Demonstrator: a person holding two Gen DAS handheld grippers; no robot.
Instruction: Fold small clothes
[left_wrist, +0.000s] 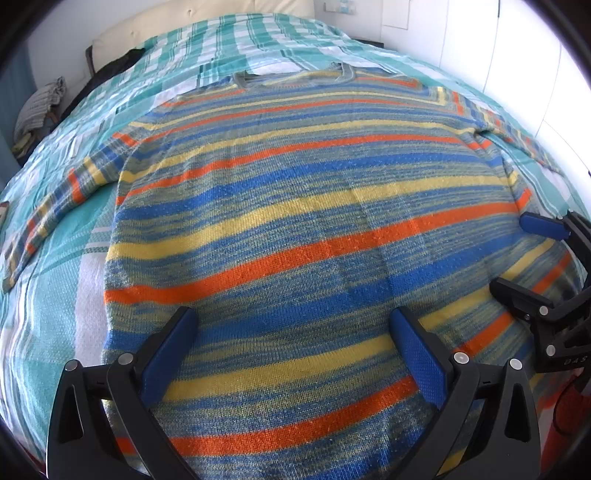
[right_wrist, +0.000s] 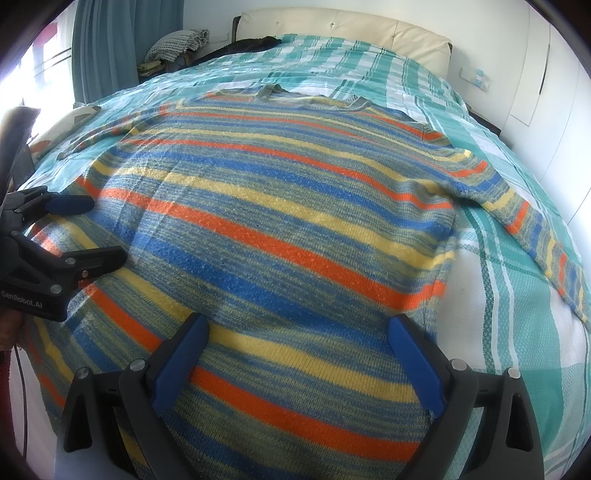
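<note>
Sweater (left_wrist: 303, 221), knitted in blue, yellow and orange stripes, lies spread flat on the bed (left_wrist: 48, 325), over a teal-and-white checked bedspread (right_wrist: 517, 332). Neckline (left_wrist: 291, 75) points toward the headboard (right_wrist: 332, 26) at the bed's far edge; hem sits at the near edge, under both claws. One sleeve (left_wrist: 48, 206) runs out toward the bed's left edge, the other sleeve (right_wrist: 543, 240) toward the right edge, both flat on the bedspread. Left claw (left_wrist: 295, 339) hangs over the lower part of the sweater's body, jaws spread wide, nothing between them; blue pads (left_wrist: 168, 354) face inward. Right claw (right_wrist: 297, 343) hangs over the same lower area nearer the sweater's right side seam, jaws likewise wide and empty. Contact between fingertips and knit cannot be told from either view. Each claw appears in the other's view, side by side near the hem: right claw at the right margin of the left wrist view (left_wrist: 535, 266), left claw at the left margin of the right wrist view (right_wrist: 92, 229). Dark clothing (right_wrist: 236, 50) lies on the far left corner of the bed, near the headboard. Teal curtain (right_wrist: 107, 48) hangs beyond the bed's left edge.
</note>
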